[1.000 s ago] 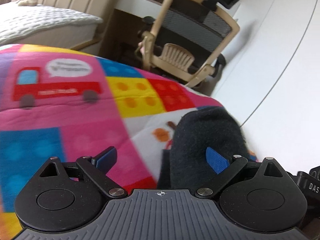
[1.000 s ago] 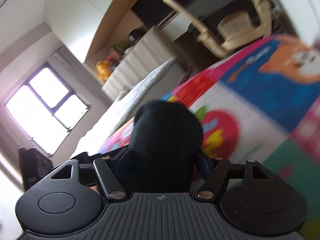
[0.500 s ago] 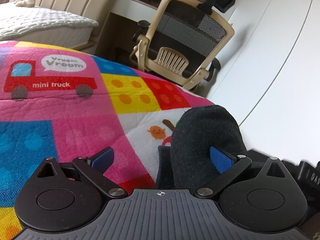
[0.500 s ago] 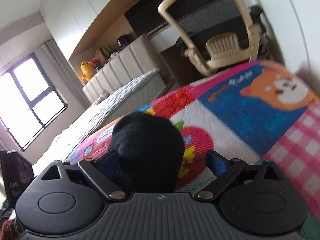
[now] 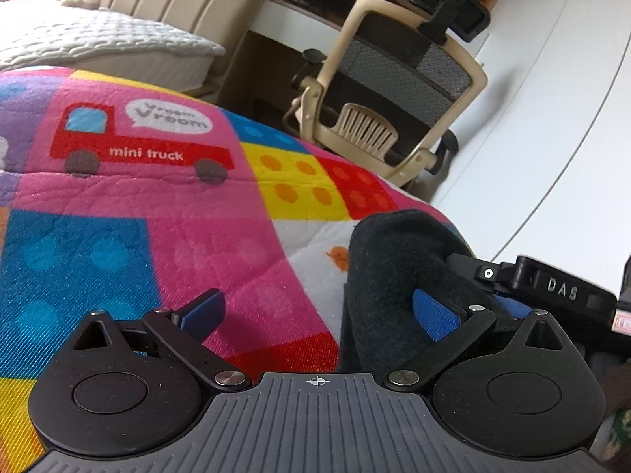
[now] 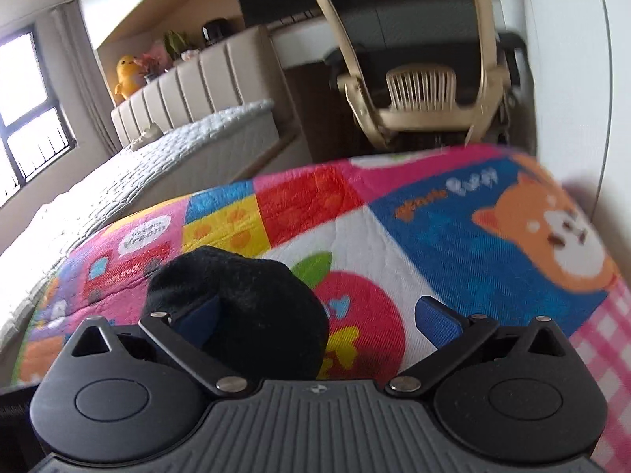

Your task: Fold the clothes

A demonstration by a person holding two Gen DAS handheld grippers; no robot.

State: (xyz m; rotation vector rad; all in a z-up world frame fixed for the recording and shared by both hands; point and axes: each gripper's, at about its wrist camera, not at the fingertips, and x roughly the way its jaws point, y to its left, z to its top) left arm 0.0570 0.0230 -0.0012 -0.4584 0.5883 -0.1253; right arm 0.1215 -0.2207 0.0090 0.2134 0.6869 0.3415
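Observation:
A black fleece garment [image 5: 394, 268] lies bunched in a rounded heap on a colourful patchwork quilt [image 5: 157, 244]. My left gripper [image 5: 319, 311] is open low over the quilt, its right finger [image 5: 434, 315] against the heap's side and its left finger over bare quilt. The right gripper's black body [image 5: 552, 287] shows just behind the heap. In the right wrist view my right gripper [image 6: 319, 313] stands wide open. The garment [image 6: 244, 287] sits at its left finger [image 6: 201, 311]. Its right finger [image 6: 437, 315] hangs apart over the quilt [image 6: 453, 236].
A beige mesh office chair [image 5: 394, 90] stands past the quilt's far edge, in front of a desk. A bed with a white mattress and padded headboard [image 5: 118, 27] lies to the left. A white wall [image 5: 552, 118] runs along the right.
My right gripper's jaws have spread from tight around the black garment to wide open, and its view has rolled level and shifted right. The left gripper has stayed put and open.

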